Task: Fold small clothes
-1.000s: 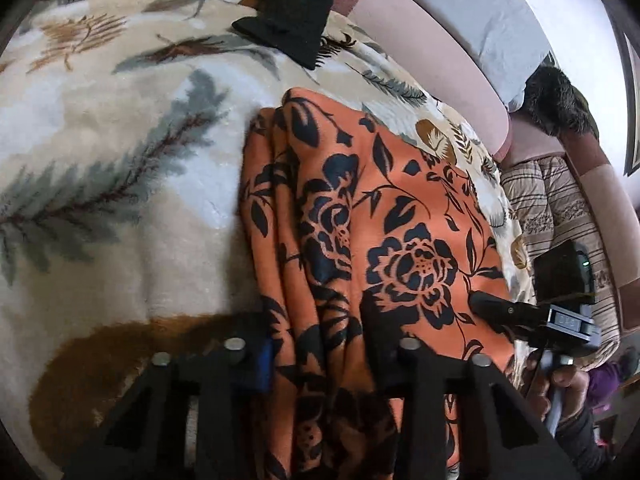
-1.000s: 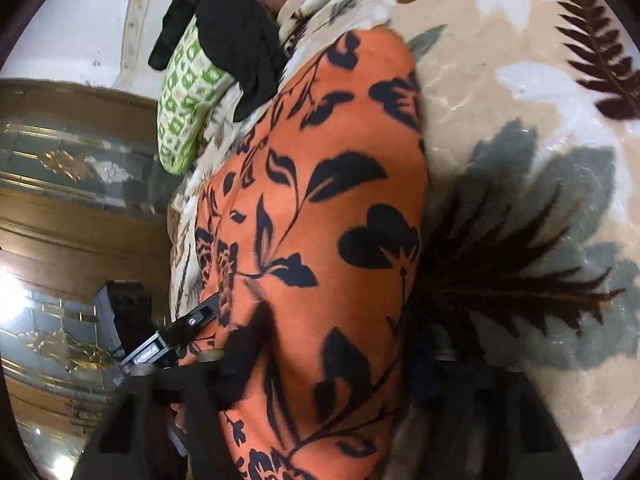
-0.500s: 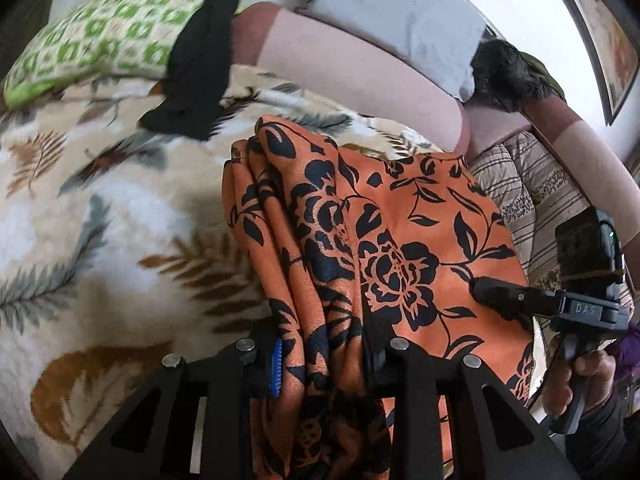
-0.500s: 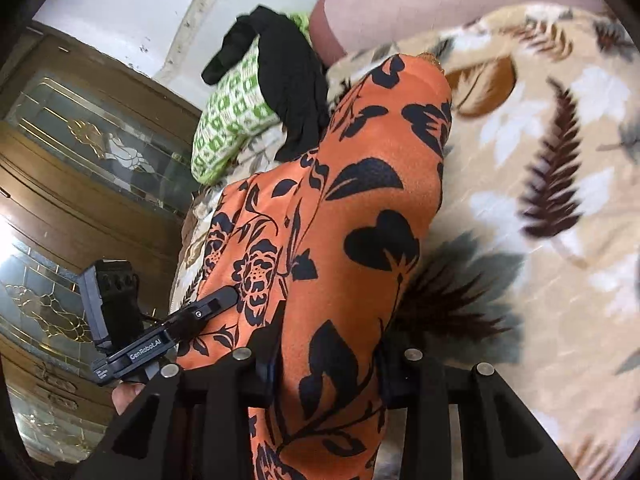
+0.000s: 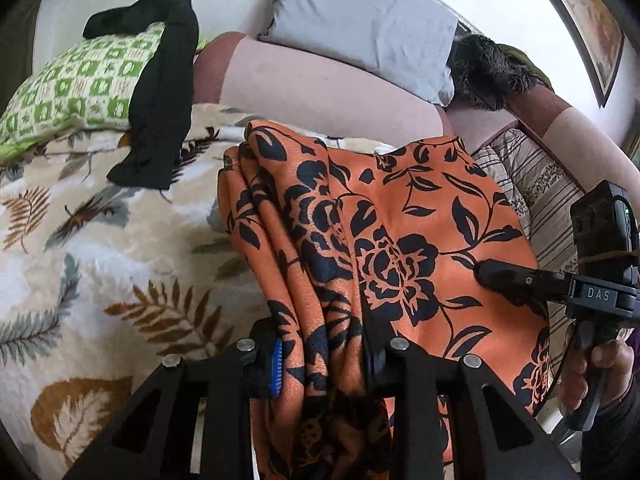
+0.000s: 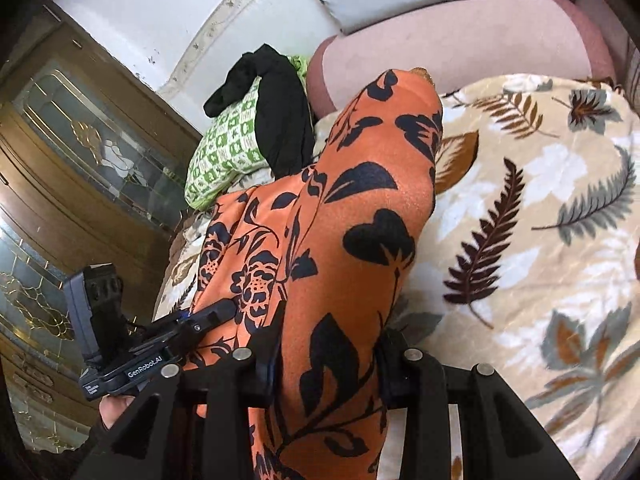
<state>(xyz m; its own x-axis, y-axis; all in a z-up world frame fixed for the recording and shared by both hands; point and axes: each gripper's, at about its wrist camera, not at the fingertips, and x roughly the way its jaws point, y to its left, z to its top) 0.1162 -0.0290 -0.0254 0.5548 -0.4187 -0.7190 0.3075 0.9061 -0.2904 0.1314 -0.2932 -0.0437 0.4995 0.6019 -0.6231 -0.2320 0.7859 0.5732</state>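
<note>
An orange garment with a black flower print (image 5: 384, 240) hangs lifted off the leaf-patterned blanket (image 5: 100, 260). My left gripper (image 5: 322, 364) is shut on its bunched near-left edge. My right gripper (image 6: 324, 352) is shut on the other near edge of the same garment (image 6: 352, 216). The cloth stretches between the two grippers and drapes away toward the headboard. The right gripper also shows in the left wrist view (image 5: 492, 274), and the left gripper in the right wrist view (image 6: 216, 312).
A black garment (image 5: 160, 92) lies over a green checked pillow (image 5: 72, 92) at the far left. A grey pillow (image 5: 360, 20) leans on the pink headboard (image 5: 320, 92). A wooden cabinet with glass doors (image 6: 60, 200) stands beside the bed. A striped cushion (image 5: 536, 184) lies at the right.
Both grippers have risen and tilted up with the orange garment, lifting it off the blanket. The headboard and pillows have come into view.
</note>
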